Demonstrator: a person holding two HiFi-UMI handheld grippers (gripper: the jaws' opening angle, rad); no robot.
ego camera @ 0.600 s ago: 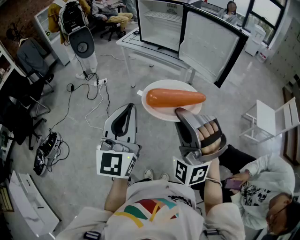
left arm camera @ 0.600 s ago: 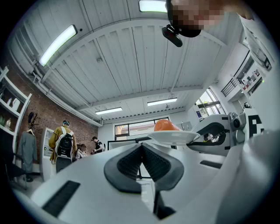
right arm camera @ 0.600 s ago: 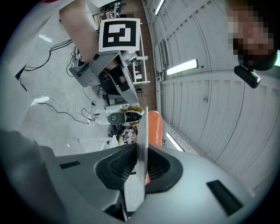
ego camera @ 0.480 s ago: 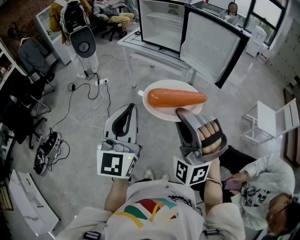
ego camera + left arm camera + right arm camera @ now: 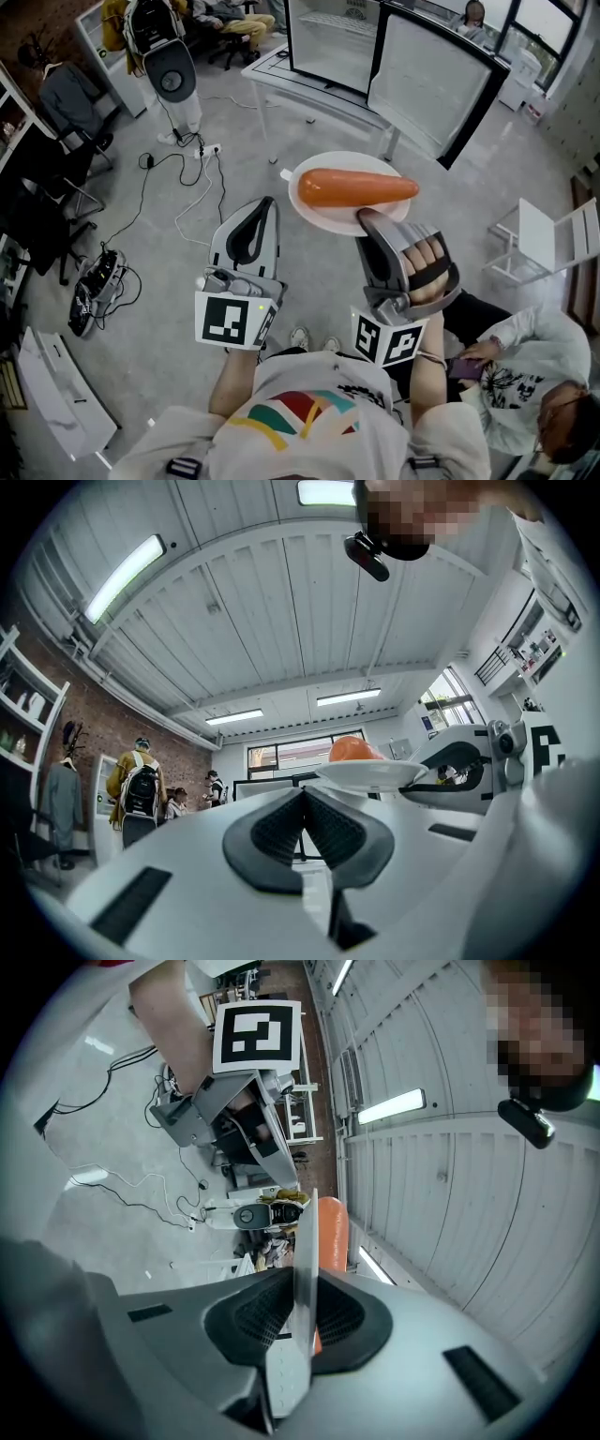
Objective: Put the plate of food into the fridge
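In the right gripper view, the right gripper [image 5: 302,1286] has its jaws pinched on the rim of the white plate [image 5: 305,1218]. The plate runs edge-on straight out from between the pads, and the orange food [image 5: 334,1232] lies on the face that shows at the picture's right.

In the left gripper view, the left gripper [image 5: 302,795] has its jaws pressed together on nothing. Off to its right the plate shows level and edge-on, with the food on top.

In the head view, the plate is in the air above the floor [image 5: 169,309], gripped at its near rim by the right gripper alone, and the left gripper is just beside it. The food's long axis runs left to right across the plate, crosswise to the gripper, with the narrower tip pointing right. The fridge [image 5: 333,42] stands on a table [image 5: 272,80] well ahead, its door [image 5: 427,80] swung open. By my reading the plate is picked up and the fridge is ready. What remains is carrying it over, sliding it in and letting go.
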